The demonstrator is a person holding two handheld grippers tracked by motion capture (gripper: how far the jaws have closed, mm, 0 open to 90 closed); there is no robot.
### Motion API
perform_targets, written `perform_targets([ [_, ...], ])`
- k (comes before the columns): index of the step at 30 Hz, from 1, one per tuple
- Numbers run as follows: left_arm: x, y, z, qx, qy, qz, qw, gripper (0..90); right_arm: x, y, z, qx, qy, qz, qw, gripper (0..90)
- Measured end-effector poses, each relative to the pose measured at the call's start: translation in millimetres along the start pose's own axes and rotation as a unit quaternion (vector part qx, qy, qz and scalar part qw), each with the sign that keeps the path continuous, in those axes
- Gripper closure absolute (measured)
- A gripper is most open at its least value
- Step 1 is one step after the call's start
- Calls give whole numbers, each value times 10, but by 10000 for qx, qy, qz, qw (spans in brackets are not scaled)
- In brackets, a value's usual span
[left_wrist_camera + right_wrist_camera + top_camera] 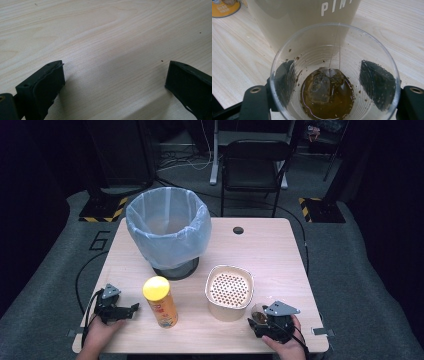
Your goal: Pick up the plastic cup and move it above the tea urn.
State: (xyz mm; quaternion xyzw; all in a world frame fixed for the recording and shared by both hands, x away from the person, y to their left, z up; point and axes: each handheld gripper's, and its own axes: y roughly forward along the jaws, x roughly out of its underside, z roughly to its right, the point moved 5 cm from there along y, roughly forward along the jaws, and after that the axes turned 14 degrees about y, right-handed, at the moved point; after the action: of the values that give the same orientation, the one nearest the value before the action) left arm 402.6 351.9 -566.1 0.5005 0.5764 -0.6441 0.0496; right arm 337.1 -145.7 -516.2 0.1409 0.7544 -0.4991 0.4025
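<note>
A clear plastic cup (294, 62) holds a used tea bag (323, 83) in a little brown liquid. My right gripper (329, 83) is shut on this cup, one jaw against each side of its wall. It stands at the table's front right, just in front of a beige tub (229, 292) with a perforated insert. The cup (258, 312) shows there beside the right gripper (261, 321). My left gripper (134, 309) rests at the front left, open, with bare wood between its jaws (115, 75).
A yellow-lidded snack can (160, 302) stands upright between the two grippers. A bin lined with a pale blue bag (168, 227) sits at the table's back left. The wooden table (270, 250) has a cable hole at the back. A black chair stands beyond it.
</note>
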Motion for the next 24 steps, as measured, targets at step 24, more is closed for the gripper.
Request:
perform_targets([
  [24, 0, -1, 1, -1, -2, -2, 10000, 21, -127, -174, 84, -191, -249, 72, 9995, 368],
])
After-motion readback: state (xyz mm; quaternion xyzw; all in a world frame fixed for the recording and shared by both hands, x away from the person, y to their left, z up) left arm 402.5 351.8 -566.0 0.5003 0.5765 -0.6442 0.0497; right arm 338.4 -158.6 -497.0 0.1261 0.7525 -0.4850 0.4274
